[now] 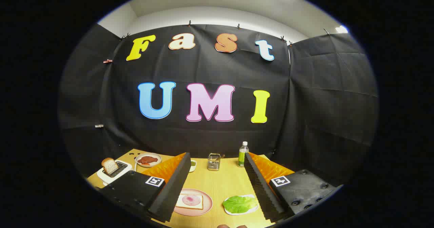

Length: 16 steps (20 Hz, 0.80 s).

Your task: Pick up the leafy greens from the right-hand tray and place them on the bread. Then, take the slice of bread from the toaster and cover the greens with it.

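My gripper (217, 187) hangs open above the wooden table, its fingers spread wide with nothing between them. Below and between the fingers, a pink plate (207, 208) holds a slice of bread (190, 201) with a pinkish spread, close to the left finger. Leafy greens (240, 204) lie on a white tray (253, 210) beside the right finger. Beyond the left finger stands a white toaster (113, 172) with a slice of bread (109, 165) sticking up out of it.
A plate with a reddish patty (148, 159) sits behind the toaster. A small metal holder (214, 161) and a green-labelled bottle (242, 154) stand at the back of the table (220, 182). A small dish (193, 165) peeks past the left finger.
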Each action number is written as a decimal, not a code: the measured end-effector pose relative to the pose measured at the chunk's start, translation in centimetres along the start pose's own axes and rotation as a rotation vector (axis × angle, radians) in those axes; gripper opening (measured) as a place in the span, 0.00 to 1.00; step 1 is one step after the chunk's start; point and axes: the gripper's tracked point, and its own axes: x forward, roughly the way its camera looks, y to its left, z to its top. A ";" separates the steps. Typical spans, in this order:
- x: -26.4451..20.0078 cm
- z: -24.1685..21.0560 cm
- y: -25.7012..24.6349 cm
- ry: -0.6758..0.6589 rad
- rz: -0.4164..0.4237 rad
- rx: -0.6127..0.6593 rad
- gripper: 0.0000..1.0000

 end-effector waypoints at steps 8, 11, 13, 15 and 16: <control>0.2 0.0 -0.8 0.024 0.000 0.013 0.98; 0.9 0.0 -1.3 0.020 0.022 0.018 0.98; 1.2 0.0 -1.8 0.011 0.025 0.011 0.98; 1.6 -1.0 -2.3 0.027 0.034 0.010 0.98; 1.7 -1.4 -2.5 0.033 0.039 0.016 0.98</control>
